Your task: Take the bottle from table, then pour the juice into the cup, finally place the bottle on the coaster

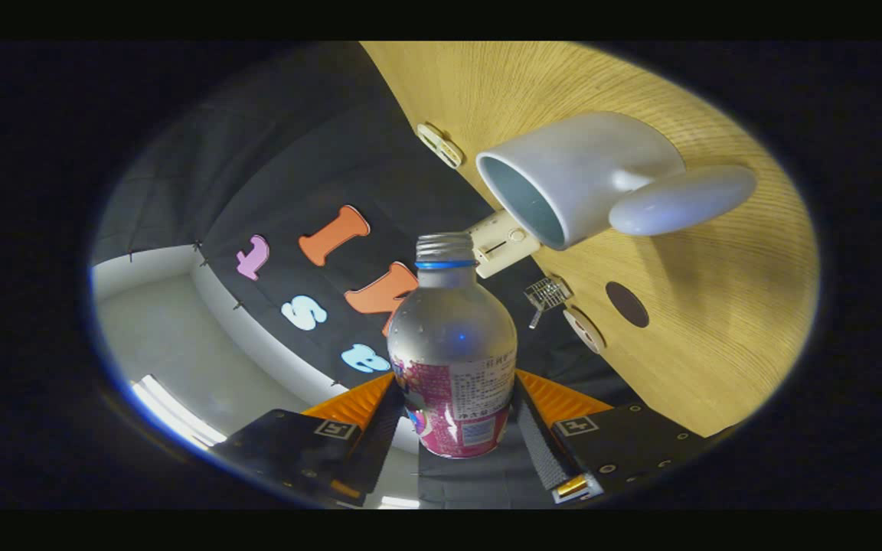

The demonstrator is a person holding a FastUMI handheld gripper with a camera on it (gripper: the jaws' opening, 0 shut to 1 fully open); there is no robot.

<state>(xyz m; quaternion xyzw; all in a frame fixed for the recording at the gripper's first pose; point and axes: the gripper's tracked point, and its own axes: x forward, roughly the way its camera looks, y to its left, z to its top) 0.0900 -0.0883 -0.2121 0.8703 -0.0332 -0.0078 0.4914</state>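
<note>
— Bottle (pixel 452 344) first: where do you have it?

— You have it clamped in the gripper (pixel 456 413), one finger pressed on each side of its labelled lower half. Its cap is off, the bare threaded neck with the blue ring points forward, away from the fingers, and the clear upper part looks empty from here, though glare makes it hard to be sure.

— And the cup?

— Your view is rolled hard over, so the wooden table (pixel 717 321) stands like a wall beside the bottle. The white cup (pixel 586 180) sits on it near the table's far edge, its open mouth facing the bottle's neck and its handle sticking out toward you. The neck is near the rim but apart from it, just below the mouth as you see it.

— Anything else on the table?

— A dark round disc (pixel 627 304), probably the coaster, lies flat on the wood, closer to you than the cup and well apart from it. Along the table's far edge are a small cream device (pixel 498 243) touching the cup's outline, a cream clip (pixel 439 145) further along, a little wire piece (pixel 547 293) and a round white piece (pixel 583 329).
</note>
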